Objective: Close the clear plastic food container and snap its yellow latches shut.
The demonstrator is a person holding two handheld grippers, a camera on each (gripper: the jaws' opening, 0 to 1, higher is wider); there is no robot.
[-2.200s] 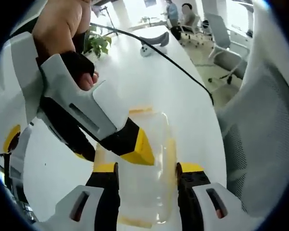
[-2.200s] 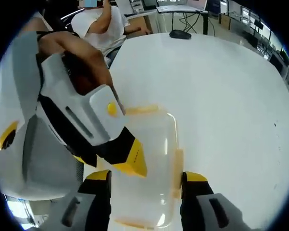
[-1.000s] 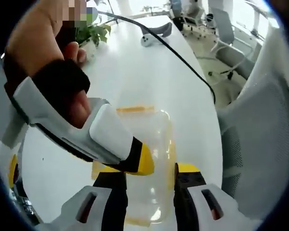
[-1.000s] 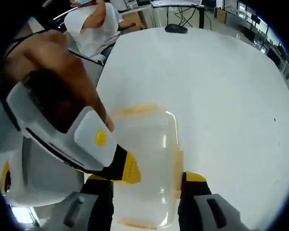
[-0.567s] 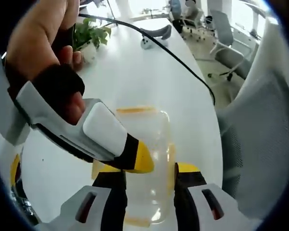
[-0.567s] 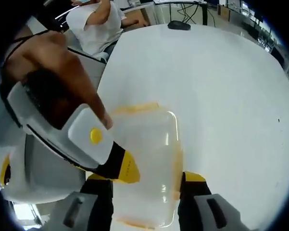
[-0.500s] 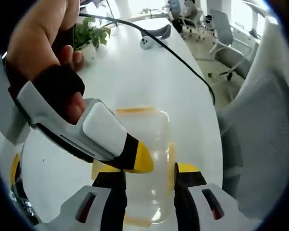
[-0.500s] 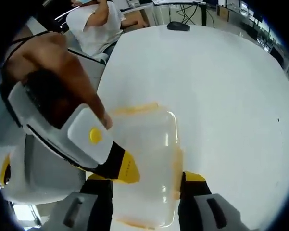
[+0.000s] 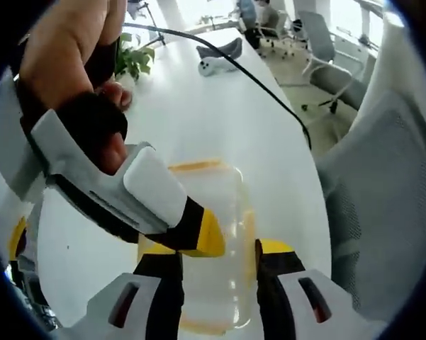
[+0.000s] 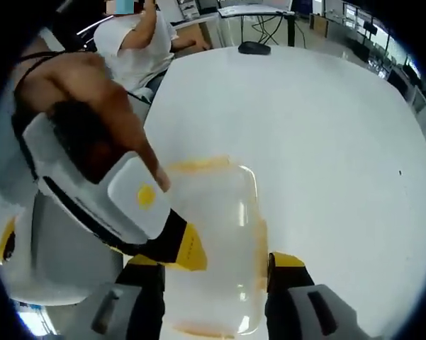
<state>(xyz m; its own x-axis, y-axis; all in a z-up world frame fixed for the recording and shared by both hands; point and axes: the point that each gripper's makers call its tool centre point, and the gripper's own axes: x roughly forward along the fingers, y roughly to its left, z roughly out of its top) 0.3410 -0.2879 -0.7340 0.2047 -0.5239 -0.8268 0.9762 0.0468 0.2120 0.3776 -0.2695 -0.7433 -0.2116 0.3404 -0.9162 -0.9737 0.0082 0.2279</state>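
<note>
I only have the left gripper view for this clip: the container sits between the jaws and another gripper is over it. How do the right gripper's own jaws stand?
Observer: In the right gripper view, the right gripper has its jaws apart, one on each side of the clear container.
Operator: Anything at the table's far end there?
Observer: A black mouse lies near the far edge of the white table.
Operator: Anyone nearby?
Observer: A person in a white shirt sits beside that table.
</note>
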